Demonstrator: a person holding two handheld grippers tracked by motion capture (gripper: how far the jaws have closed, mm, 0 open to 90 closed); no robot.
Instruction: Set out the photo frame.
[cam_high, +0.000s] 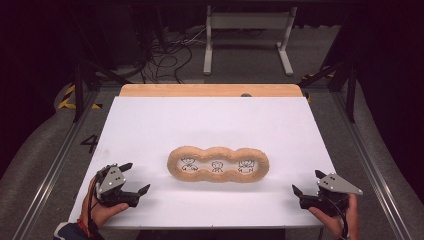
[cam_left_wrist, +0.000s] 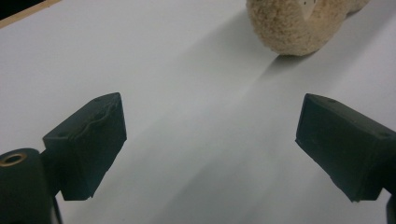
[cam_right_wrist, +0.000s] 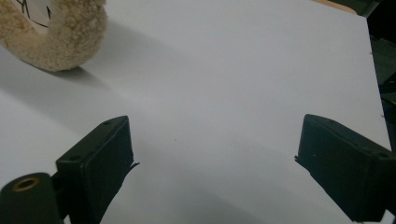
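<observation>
A tan fuzzy pad (cam_high: 218, 164) shaped like three joined rings lies flat at the middle of the white table top (cam_high: 210, 125), with a small drawn figure inside each ring. Its left end (cam_left_wrist: 299, 25) shows at the top of the left gripper view, its right end (cam_right_wrist: 51, 37) at the top left of the right gripper view. My left gripper (cam_high: 136, 177) rests at the front left, open, nothing between its jaws, well apart from the pad. My right gripper (cam_high: 306, 182) rests at the front right, open and empty too.
A wooden board edge (cam_high: 210, 90) runs along the table's far side. Beyond it stand a white metal frame (cam_high: 247, 35) and loose cables (cam_high: 165, 55) on the floor. Dark rails flank the table left and right.
</observation>
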